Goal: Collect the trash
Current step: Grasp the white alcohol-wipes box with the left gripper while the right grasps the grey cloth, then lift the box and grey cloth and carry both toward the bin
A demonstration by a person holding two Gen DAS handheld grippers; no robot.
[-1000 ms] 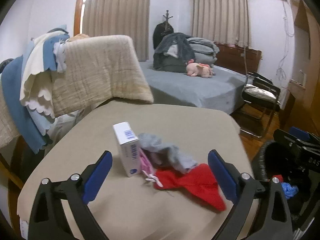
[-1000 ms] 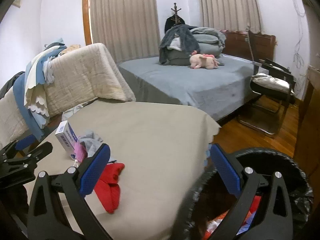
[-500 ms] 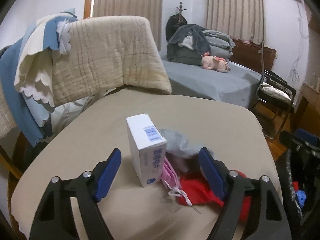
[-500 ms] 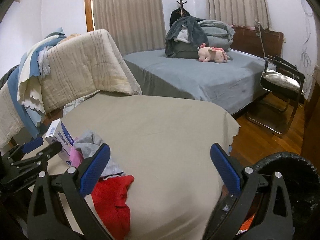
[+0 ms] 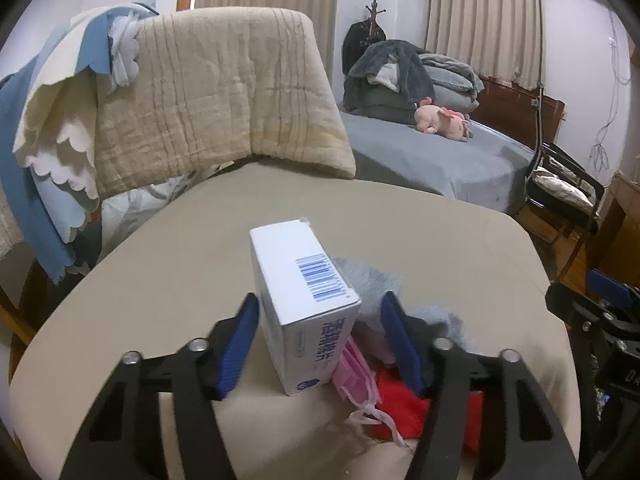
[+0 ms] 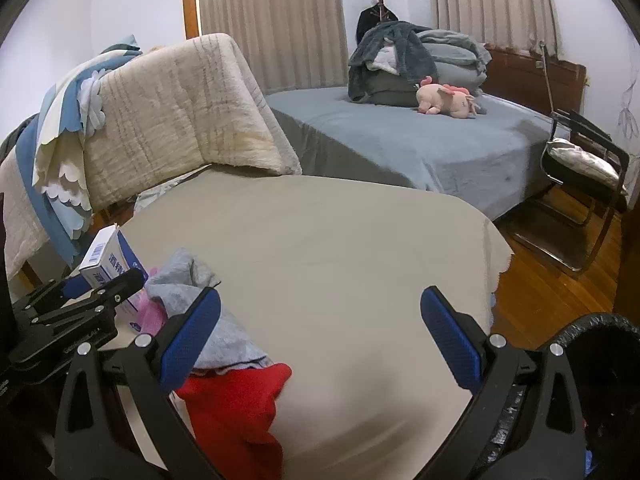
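A white box [image 5: 304, 292] with a barcode stands on the beige table [image 5: 160, 280]. My left gripper [image 5: 318, 300] has the box between its blue pads and its jaws are closing. The left pad is at the box's side, while a gap remains at the right pad. A pink face mask [image 5: 356, 376], a grey cloth [image 5: 372, 284] and a red cloth [image 5: 400, 412] lie just right of the box. My right gripper [image 6: 320, 294] hangs open over bare table [image 6: 340, 240], with the red cloth [image 6: 236, 408] and grey cloth [image 6: 188, 280] by its left finger.
A black-bagged trash bin [image 6: 600, 360] stands off the table's right corner. Behind the table a chair carries a beige quilt [image 5: 216, 92] and a blue and white cloth [image 5: 48, 128]. Farther back are a grey bed [image 6: 420, 140] and a folding chair [image 6: 580, 168].
My left gripper came forward and down onto the white box, and its jaws narrowed around it. My right gripper moved forward from over the bin to over the table.
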